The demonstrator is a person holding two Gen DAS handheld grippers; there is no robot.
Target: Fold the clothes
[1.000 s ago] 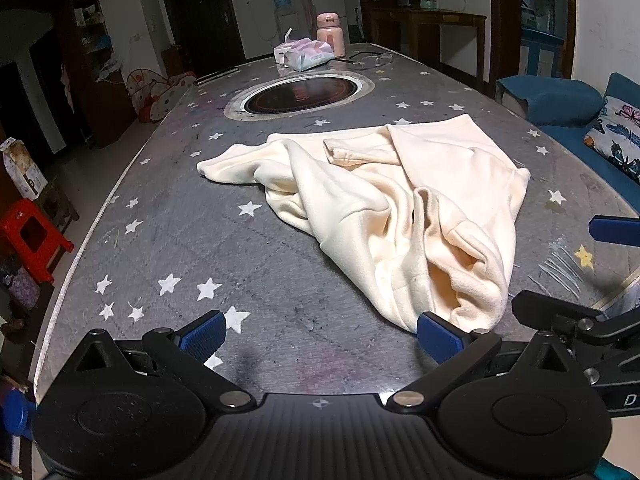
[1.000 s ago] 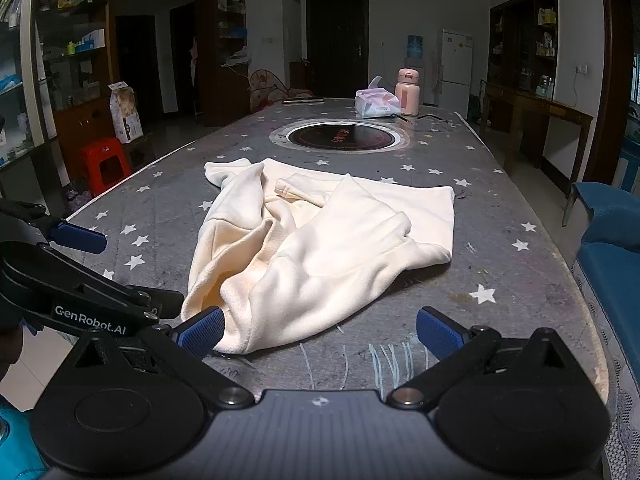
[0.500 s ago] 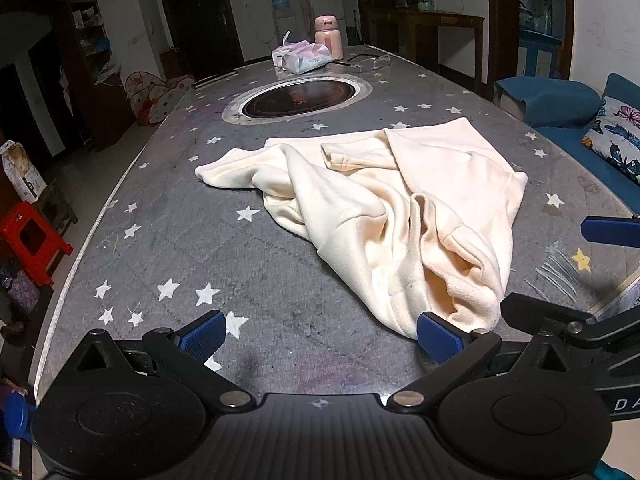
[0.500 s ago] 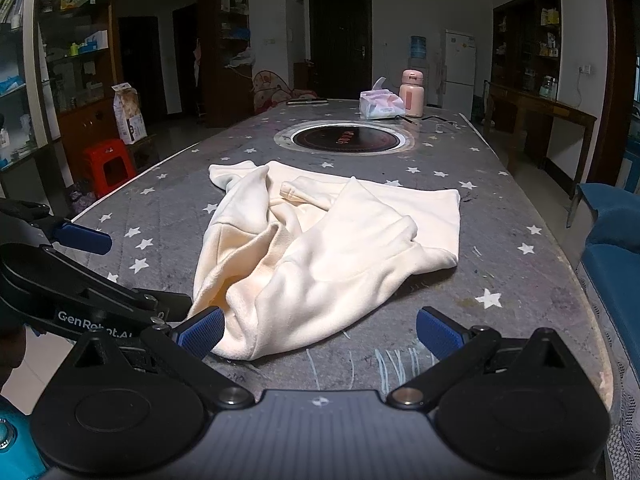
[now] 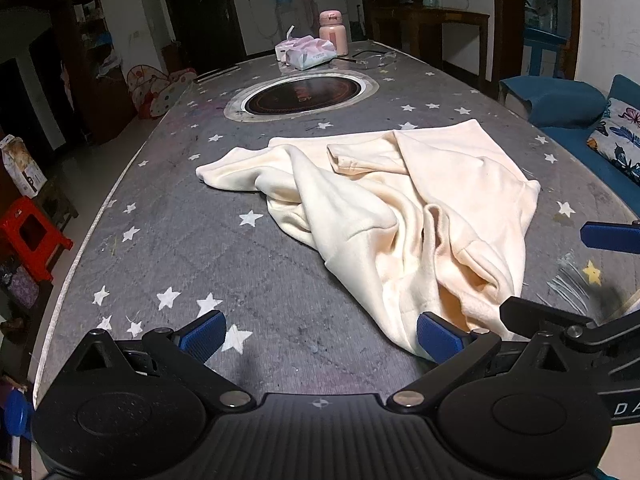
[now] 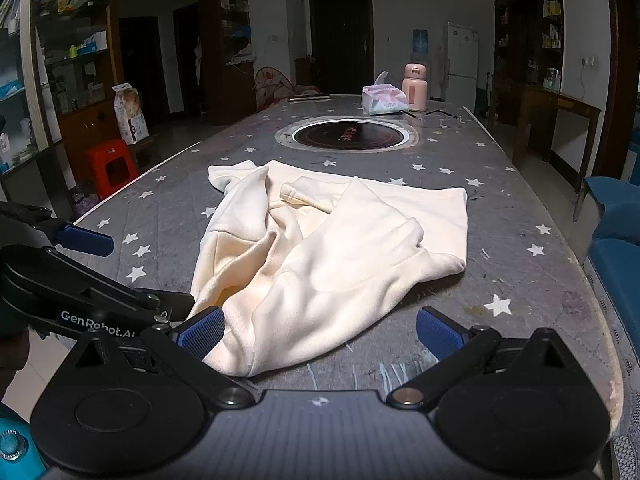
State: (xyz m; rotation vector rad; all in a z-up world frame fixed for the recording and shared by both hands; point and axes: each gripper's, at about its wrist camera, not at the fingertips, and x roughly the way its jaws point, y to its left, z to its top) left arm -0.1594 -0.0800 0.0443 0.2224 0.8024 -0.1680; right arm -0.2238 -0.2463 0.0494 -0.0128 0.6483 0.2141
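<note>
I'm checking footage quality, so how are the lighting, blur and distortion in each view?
Left wrist view: dim room, table edge bowed by fisheye, garment sharp, motion smear at far right. Right wrist view: dark shelves, corners vignetted, garment evenly lit.

"GenRobot.AI" on left gripper (image 6: 86, 236)

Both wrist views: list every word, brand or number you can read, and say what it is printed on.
"GenRobot.AI": white print on the black left gripper body, seen in the right wrist view.
"D A": partial white letters on the black right gripper body, cut off at the left wrist view's edge.
Round black inset cooktop: red characters, too blurred to read.
Pink-and-white tissue pack: print too small to read.
</note>
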